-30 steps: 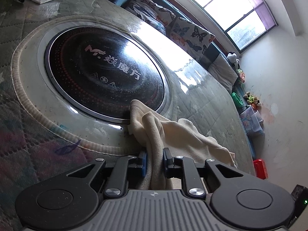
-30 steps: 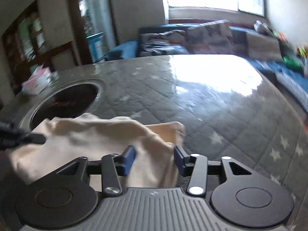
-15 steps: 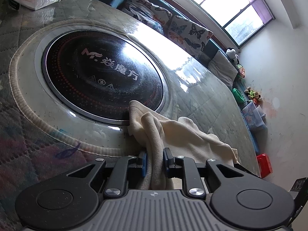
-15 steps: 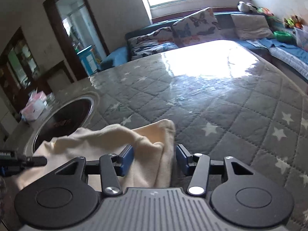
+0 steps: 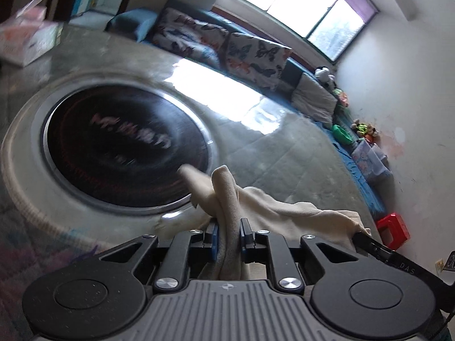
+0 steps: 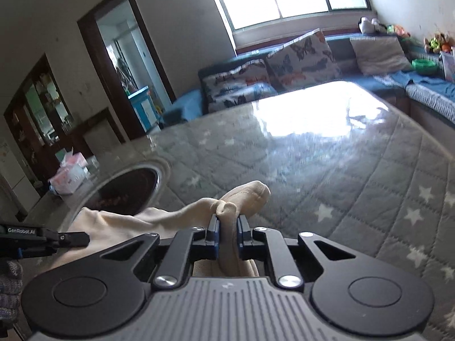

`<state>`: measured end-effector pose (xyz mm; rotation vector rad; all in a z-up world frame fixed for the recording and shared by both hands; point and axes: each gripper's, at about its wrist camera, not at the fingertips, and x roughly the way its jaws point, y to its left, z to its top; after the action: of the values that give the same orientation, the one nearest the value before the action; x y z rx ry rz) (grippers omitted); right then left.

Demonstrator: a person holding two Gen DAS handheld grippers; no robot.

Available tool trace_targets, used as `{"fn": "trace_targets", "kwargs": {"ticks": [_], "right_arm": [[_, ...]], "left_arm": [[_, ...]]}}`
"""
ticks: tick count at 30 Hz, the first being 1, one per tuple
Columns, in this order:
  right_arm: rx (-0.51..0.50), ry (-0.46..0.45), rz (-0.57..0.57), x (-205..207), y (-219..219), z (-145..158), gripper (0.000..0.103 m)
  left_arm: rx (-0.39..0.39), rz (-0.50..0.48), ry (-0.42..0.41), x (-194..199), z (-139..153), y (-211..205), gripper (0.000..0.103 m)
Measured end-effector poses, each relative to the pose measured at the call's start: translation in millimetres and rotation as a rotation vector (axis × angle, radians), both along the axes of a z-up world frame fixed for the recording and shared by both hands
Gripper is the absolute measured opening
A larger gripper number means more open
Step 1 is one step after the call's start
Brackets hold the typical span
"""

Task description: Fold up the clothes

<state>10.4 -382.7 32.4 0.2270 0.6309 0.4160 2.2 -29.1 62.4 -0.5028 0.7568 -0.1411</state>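
A bunched edge of the cream garment (image 5: 273,213) is clamped between the closed fingers of the left gripper (image 5: 229,234), low in the frame's centre. Another fold is pinched by the right gripper (image 6: 227,234), the cloth draped toward lower left over the quilted table (image 6: 355,184).

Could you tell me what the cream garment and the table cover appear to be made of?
Garment: probably soft fleece or brushed knit, matte and slightly fuzzy, bunching in thick rounded folds where both grippers pinch it.
Table cover: apparently quilted star-print fabric under a clear glossy sheet, since it mirrors the window glare.
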Motion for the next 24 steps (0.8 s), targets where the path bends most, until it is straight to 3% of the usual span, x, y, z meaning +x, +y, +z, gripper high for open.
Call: {"fn": "trace_targets", "kwargs": {"ticks": [13, 24], "right_arm": [[-0.062, -0.130, -0.175, -18.7, -70.6, 44.5, 0.010], [-0.131, -0.139, -0.353, -19.2, -142.1, 44.3, 0.010]], "left_arm": [[0.004, -0.172, -0.069, 39.1, 25.0, -101.0, 0.014], [0.026, -0.308, -0.036, 72.4, 11.6, -185.1, 0.014]]}}
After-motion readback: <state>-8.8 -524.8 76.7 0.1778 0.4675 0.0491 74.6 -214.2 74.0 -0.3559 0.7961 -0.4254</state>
